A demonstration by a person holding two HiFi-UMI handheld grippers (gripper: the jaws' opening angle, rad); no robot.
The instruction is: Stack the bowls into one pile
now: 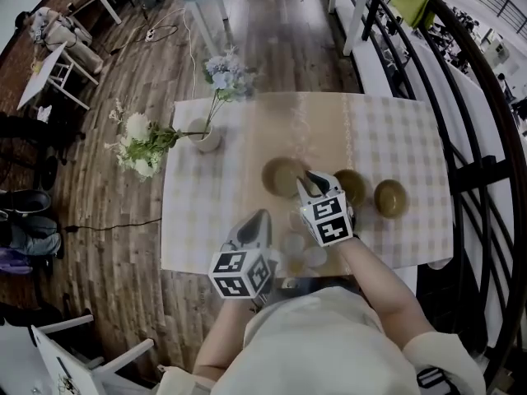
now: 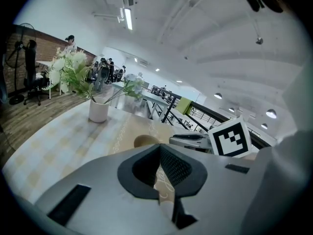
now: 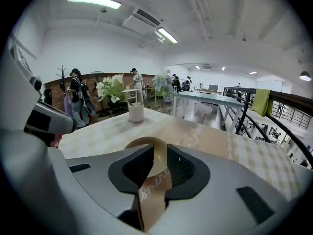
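Head view: a checked tabletop (image 1: 206,212) stands on wooden floor (image 1: 107,97); three bowls (image 1: 390,197) lie right of the vase (image 1: 203,135). Left tool (image 1: 262,215) closed, empty; right tool (image 1: 311,177) parted, empty.

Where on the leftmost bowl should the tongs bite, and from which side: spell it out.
Take the leftmost bowl by its near rim, one jaw inside, one outside. It stands upright and open, apart from the other two bowls, and its round wall offers nothing flat to pinch. The right tongs face it, so coming from the near side looks best.
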